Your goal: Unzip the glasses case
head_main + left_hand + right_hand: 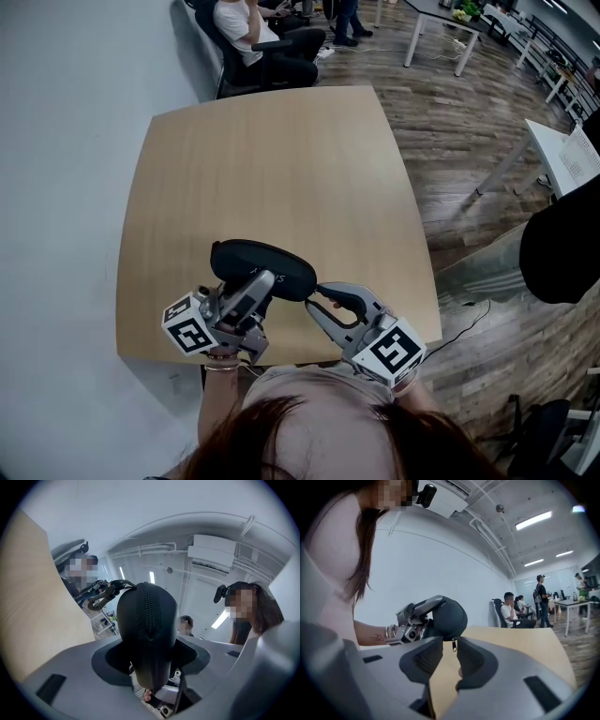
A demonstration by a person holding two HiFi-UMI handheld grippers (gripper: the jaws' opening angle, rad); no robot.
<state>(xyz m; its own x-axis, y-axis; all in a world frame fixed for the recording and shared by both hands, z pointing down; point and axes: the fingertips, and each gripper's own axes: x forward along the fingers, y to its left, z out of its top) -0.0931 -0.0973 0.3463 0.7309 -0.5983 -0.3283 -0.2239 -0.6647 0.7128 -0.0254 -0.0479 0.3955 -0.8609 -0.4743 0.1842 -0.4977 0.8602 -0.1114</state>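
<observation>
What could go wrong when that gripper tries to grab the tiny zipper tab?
1. The zipper pull is very small and hangs right at the tips of the right gripper, whose jaws aren't pressing on it. They might close beside it and miss.
2. Only the left gripper holds the glasses case. A hard tug on the zipper could twist the case or pull it out of that grip.

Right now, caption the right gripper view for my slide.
Parted jaws of the right gripper bracket the zipper pull of the black glasses case held by the left gripper above the table.
</observation>
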